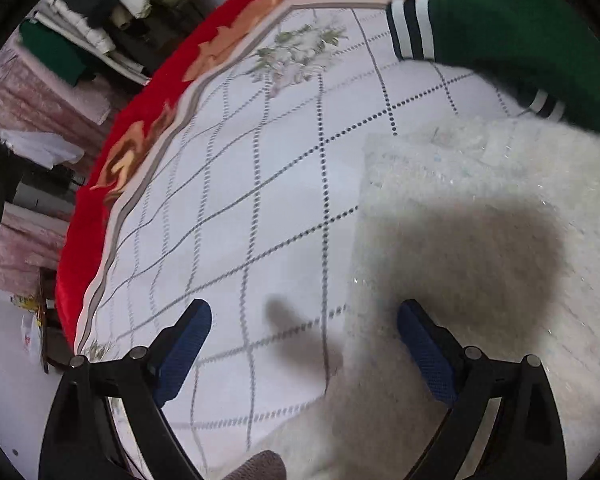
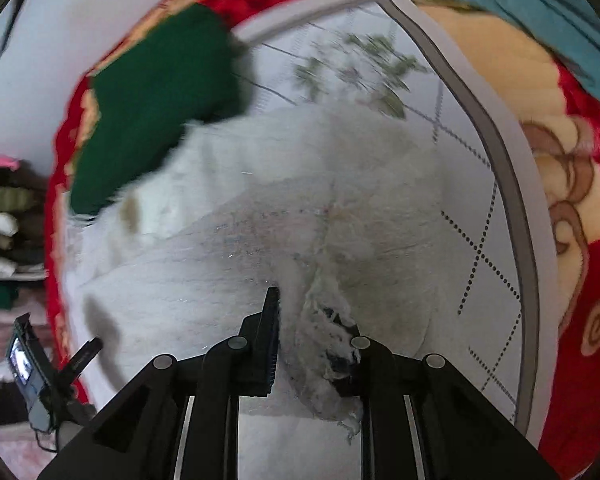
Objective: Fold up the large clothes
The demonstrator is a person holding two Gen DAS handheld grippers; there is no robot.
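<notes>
A white fluffy garment point(image 1: 480, 220) lies spread on a white sheet with a dotted diamond pattern point(image 1: 260, 180). My left gripper point(image 1: 304, 344) hangs open above the garment's left edge; one blue pad point(image 1: 184, 348) is over the sheet and the other over the fluff, with nothing between them. In the right wrist view my right gripper point(image 2: 308, 308) is shut on a bunched fold of the white fluffy garment point(image 2: 260, 200), and frayed fluff hides its right fingertip. A green sweater point(image 1: 520, 32) with striped cuffs lies at the garment's far side, and it shows as the green sweater point(image 2: 152, 100) at upper left.
A red floral blanket point(image 1: 100, 200) lies under the sheet and borders it. A heap of clothes point(image 1: 100, 12) is stacked beyond the bed at upper left. A teal cloth point(image 2: 540, 0) lies at the top right. A black device with a small lit screen point(image 2: 24, 364) shows at the left edge.
</notes>
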